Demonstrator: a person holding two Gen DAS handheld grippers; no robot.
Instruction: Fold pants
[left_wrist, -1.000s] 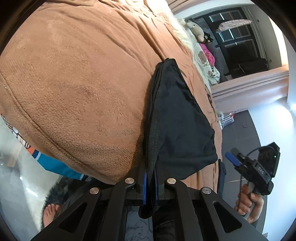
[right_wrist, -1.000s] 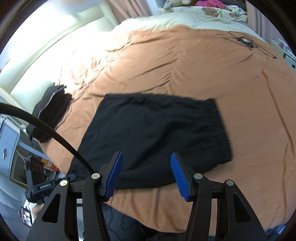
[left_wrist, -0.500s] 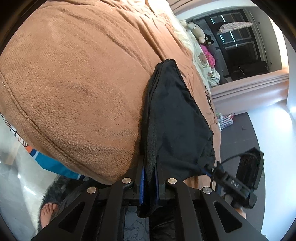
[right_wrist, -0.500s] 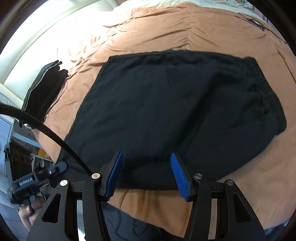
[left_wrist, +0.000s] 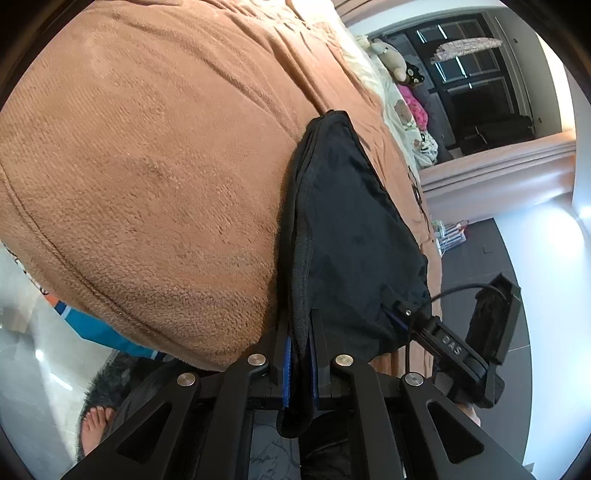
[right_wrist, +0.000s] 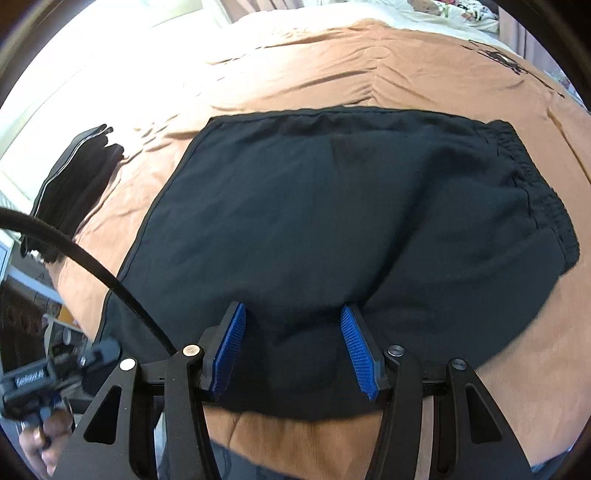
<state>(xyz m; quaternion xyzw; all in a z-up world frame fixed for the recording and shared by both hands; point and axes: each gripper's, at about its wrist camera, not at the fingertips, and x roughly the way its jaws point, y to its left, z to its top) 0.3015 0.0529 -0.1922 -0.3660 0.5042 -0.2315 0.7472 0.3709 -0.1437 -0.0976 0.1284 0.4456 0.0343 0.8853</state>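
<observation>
Black pants lie flat on a brown blanket, with the elastic waistband at the right. In the right wrist view my right gripper stands open low over the pants' near edge. Dark cloth lies between its blue pads, and the pads do not press it. My left gripper is shut on a corner of the pants at the bed's edge, and the cloth hangs down between its fingers. The right gripper shows in the left wrist view, touching the pants' lower edge.
A second dark folded garment lies at the left of the bed. Plush toys and pillows sit at the far end. A black cable crosses the left side. A person's bare foot stands on the floor by the bed.
The right gripper came down and closer, from above the pants to low over their near edge, jaws unchanged. The left gripper kept still, holding the same corner.
</observation>
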